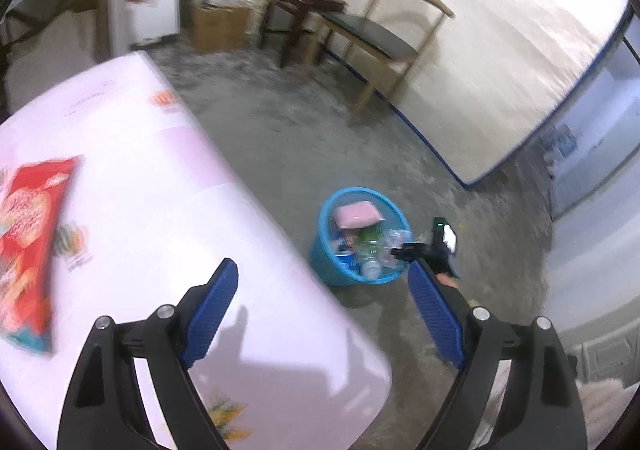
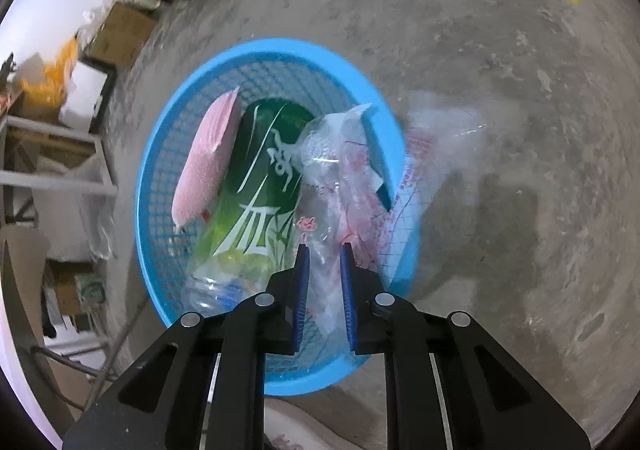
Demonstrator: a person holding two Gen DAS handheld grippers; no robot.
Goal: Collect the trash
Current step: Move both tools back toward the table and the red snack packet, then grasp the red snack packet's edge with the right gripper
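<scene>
White table (image 1: 160, 210) on the left, red snack bag (image 1: 28, 242) lying at its left edge. Blue basket (image 2: 168, 154) on the floor, right of the table, holding a green bottle (image 2: 256, 190) and pink pack (image 2: 208, 158). Left gripper (image 1: 324, 314) wide, empty. Right gripper (image 2: 324, 278) over the basket, narrow, clear plastic wrapper (image 2: 344, 186) between its jaws; contact unclear.

Motion blur smears the red snack bag (image 1: 30, 246), cut off at the left edge, and the clear plastic wrapper (image 2: 436, 154) draped over the blue basket's (image 2: 160, 170) rim.
</scene>
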